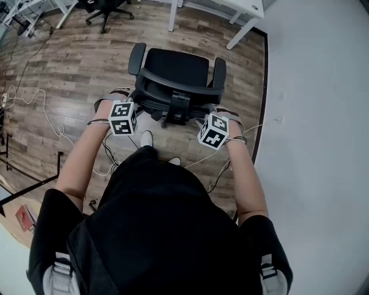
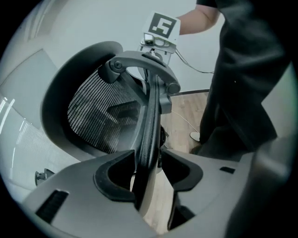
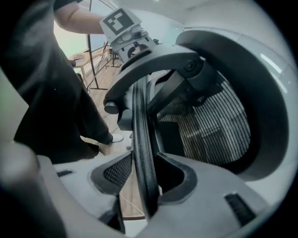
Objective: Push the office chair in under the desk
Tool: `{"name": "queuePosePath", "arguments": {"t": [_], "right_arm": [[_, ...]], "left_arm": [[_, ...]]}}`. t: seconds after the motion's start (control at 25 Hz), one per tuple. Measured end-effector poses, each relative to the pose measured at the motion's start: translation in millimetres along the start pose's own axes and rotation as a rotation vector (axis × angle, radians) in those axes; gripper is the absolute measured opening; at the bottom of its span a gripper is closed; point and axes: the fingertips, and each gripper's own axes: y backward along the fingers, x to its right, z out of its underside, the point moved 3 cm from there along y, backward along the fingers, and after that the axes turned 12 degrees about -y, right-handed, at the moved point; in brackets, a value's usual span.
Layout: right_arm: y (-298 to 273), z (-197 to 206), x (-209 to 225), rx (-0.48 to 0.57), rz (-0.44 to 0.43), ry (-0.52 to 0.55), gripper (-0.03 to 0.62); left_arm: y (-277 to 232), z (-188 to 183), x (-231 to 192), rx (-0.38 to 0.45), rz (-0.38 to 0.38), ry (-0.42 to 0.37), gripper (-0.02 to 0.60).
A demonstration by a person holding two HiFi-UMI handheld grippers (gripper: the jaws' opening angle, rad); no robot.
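The black office chair stands on the wood floor in front of me, its seat facing away and its mesh backrest toward me. My left gripper is at the backrest's left top corner and my right gripper at its right top corner. In the left gripper view the backrest's top rim runs between the open jaws of the left gripper, with a gap on one side. In the right gripper view the rim likewise passes between the open jaws of the right gripper. Both grippers point steeply down.
A white desk stands at the far end beyond the chair, near the white wall on the right. A second black chair is at the far left. Cables trail over the floor on the left and by my feet.
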Motion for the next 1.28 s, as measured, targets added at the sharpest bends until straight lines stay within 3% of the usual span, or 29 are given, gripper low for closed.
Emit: {"name": "queuePosePath", "arguments": {"t": [0.28, 0.56, 0.88, 1.28], "right_arm": [[-13.6, 4.4, -2.7, -0.085, 0.021, 0.061, 0.117], [-12.8, 2.3, -2.2, -0.108, -0.004, 0.035, 0.114], [-14.5, 0.9, -0.4, -0.128, -0.002, -0.006, 0.114], [-27.2, -10.1, 37.7, -0.119, 0.057, -0.041, 0.114]], "left_arm": [[-6.8, 0.1, -1.2, -0.008, 0.015, -0.035, 0.15], [-11.7, -1.6, 3.8, -0.04, 0.038, -0.116, 0.109], [-14.3, 0.3, -0.9, -0.018, 0.044, -0.144, 0.106], [-33.8, 18.8, -50.2, -0.018, 0.033, -0.189, 0.107]]}}
